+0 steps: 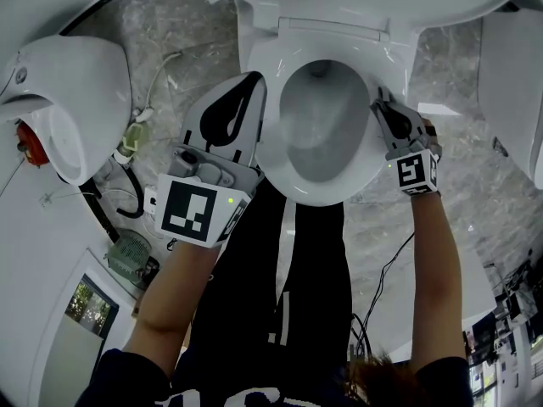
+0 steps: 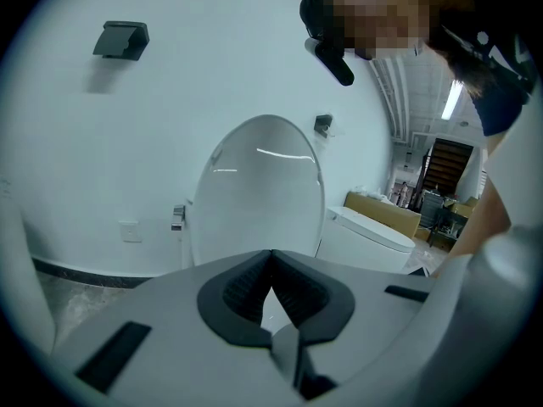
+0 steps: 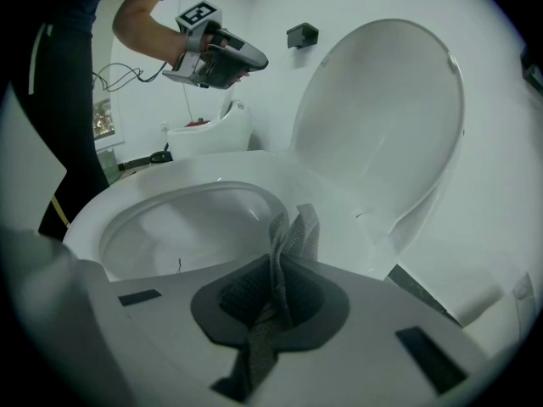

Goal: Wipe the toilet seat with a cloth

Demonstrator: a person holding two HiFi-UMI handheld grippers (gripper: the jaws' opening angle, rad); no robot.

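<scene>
- Cloth [image 3: 291, 236]: grey fabric pinched between the closed jaws of the right gripper [image 3: 284, 257]. Its free end projects past the jaw tips over the rim of the toilet seat [image 3: 254, 166]. Contact with the rim cannot be confirmed.
- Right gripper [image 1: 379, 102]: in the head view it sits at the 3 o'clock side of the toilet seat [image 1: 327, 195], with its jaws pointing toward 12 o'clock.
- Left gripper [image 2: 271, 257]: jaw tips are together with nothing between them.
- Left gripper [image 1: 249, 81]: in the head view it sits at the 9 o'clock side of the seat. In the right gripper view it is held in the air, well clear of the bowl.
- Lid [image 3: 382, 117]: raised upright behind the seat.
</scene>
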